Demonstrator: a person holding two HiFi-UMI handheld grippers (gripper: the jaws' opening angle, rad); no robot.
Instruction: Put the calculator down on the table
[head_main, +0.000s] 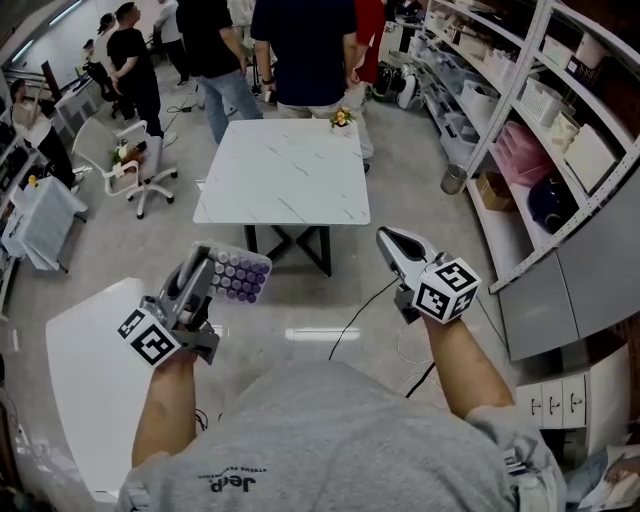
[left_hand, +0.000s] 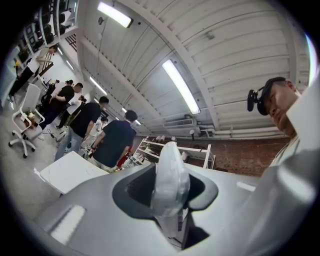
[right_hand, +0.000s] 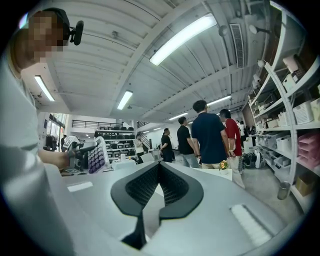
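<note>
A white calculator (head_main: 238, 274) with purple keys is clamped in my left gripper (head_main: 207, 262) and held in the air over the floor, short of the white marble table (head_main: 285, 180). In the left gripper view the calculator (left_hand: 170, 185) stands edge-on between the jaws, with the table (left_hand: 70, 172) low on the left. My right gripper (head_main: 392, 241) is level beside it, shut, with nothing in it. In the right gripper view its tips (right_hand: 159, 166) meet, and the calculator (right_hand: 98, 155) shows at the left.
Several people stand past the table's far edge, next to a small flower pot (head_main: 342, 118). An office chair (head_main: 140, 165) is at the left and storage shelves (head_main: 540, 110) line the right. Another white table (head_main: 85, 370) lies at lower left. A black cable (head_main: 360, 312) runs across the floor.
</note>
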